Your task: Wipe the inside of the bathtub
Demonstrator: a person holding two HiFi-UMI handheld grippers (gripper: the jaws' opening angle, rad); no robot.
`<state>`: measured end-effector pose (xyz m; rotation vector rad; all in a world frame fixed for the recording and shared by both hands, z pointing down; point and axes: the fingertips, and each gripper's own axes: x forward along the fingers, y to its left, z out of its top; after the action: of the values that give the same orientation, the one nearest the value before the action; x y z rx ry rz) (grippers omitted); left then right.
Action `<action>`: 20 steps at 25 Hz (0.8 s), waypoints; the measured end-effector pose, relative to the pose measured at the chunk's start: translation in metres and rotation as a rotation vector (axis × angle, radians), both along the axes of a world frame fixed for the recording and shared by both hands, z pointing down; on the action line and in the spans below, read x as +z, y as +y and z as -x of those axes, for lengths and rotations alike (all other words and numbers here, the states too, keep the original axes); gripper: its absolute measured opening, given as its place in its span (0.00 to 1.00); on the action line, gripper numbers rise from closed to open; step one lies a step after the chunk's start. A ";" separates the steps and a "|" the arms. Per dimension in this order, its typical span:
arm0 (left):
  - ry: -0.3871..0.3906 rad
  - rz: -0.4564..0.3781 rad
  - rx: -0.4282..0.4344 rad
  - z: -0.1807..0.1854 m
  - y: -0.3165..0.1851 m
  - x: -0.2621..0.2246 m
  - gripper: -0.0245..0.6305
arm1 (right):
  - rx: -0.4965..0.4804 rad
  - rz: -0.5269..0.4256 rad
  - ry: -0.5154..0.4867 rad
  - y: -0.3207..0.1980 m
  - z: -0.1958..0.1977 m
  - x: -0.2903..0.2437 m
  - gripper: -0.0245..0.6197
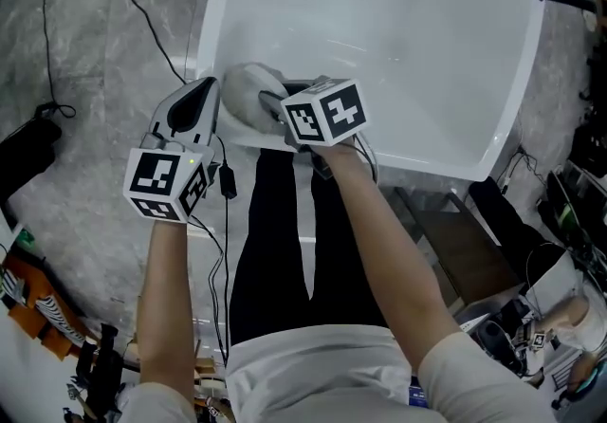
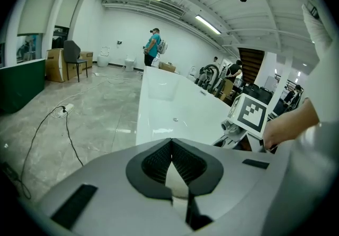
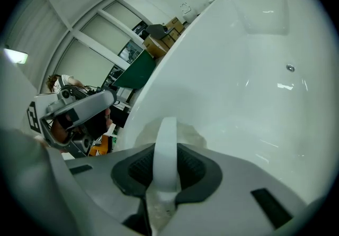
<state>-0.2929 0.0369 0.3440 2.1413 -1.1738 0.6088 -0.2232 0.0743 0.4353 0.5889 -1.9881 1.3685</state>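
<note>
Over bathtub rim (image 1: 202,37), right hand-held gripper (image 1: 269,105)

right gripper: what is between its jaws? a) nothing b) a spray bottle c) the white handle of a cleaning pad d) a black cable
C: the right gripper view shows the right gripper with its jaws clamped on the white handle, and the pad beyond it resting on the bathtub.

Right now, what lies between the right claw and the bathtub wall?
A grey cloth pad, gripped by its white strap; the right gripper view shows it.
</note>
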 end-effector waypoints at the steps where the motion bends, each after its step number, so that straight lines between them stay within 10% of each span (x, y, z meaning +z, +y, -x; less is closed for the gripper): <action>1: 0.001 0.001 0.006 -0.002 0.000 0.002 0.06 | 0.006 0.008 0.008 -0.002 -0.002 0.004 0.19; 20: 0.028 0.003 0.125 -0.052 -0.017 0.019 0.06 | 0.111 0.106 0.079 -0.027 -0.023 0.075 0.19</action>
<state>-0.2407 0.0198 0.3630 2.2263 -1.0287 0.6328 -0.2002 0.0468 0.5108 0.7016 -1.8316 1.4837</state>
